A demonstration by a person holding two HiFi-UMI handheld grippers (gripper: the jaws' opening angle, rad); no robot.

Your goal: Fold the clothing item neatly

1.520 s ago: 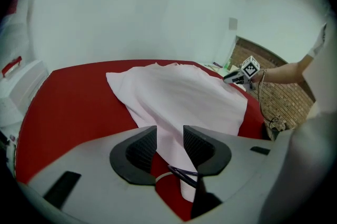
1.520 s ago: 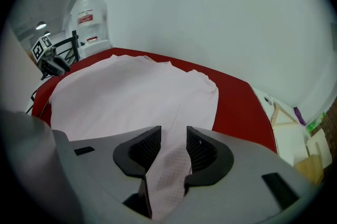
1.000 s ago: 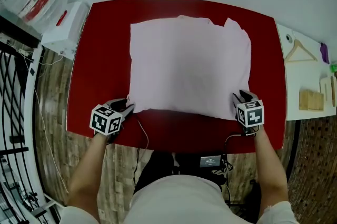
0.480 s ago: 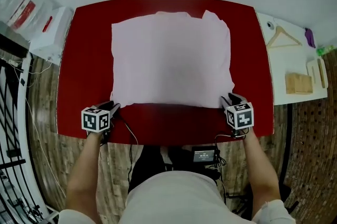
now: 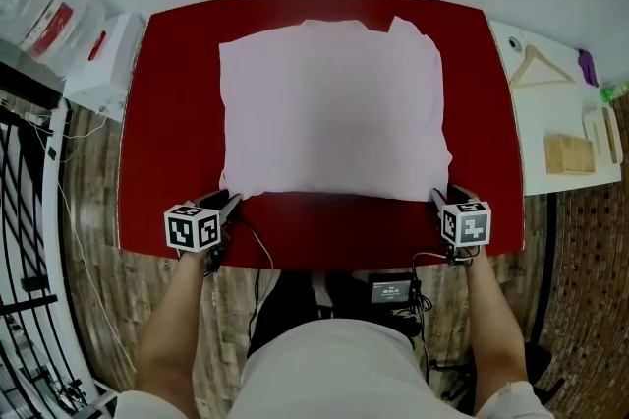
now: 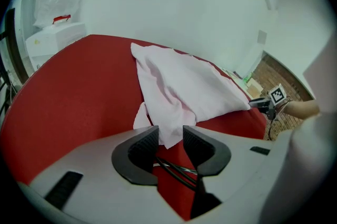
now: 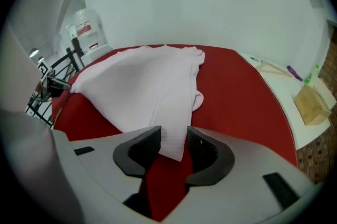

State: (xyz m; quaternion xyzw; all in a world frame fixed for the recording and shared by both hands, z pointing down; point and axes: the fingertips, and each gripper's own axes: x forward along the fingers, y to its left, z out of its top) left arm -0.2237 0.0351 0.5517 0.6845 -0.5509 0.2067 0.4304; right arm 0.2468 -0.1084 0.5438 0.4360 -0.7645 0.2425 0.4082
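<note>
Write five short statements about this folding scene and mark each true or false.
1. The pink garment lies spread on the red table. True.
2. The left gripper has a near corner of the garment between its jaws. True.
3. The right gripper is empty and well clear of the garment. False: the other near corner sits between its jaws.
4. A wooden hanger lies on top of the garment. False: it lies on the white surface to the right of the table.
5. The garment hangs over the table's near edge. False: a bare red strip separates the garment's near edge from the table's.
</note>
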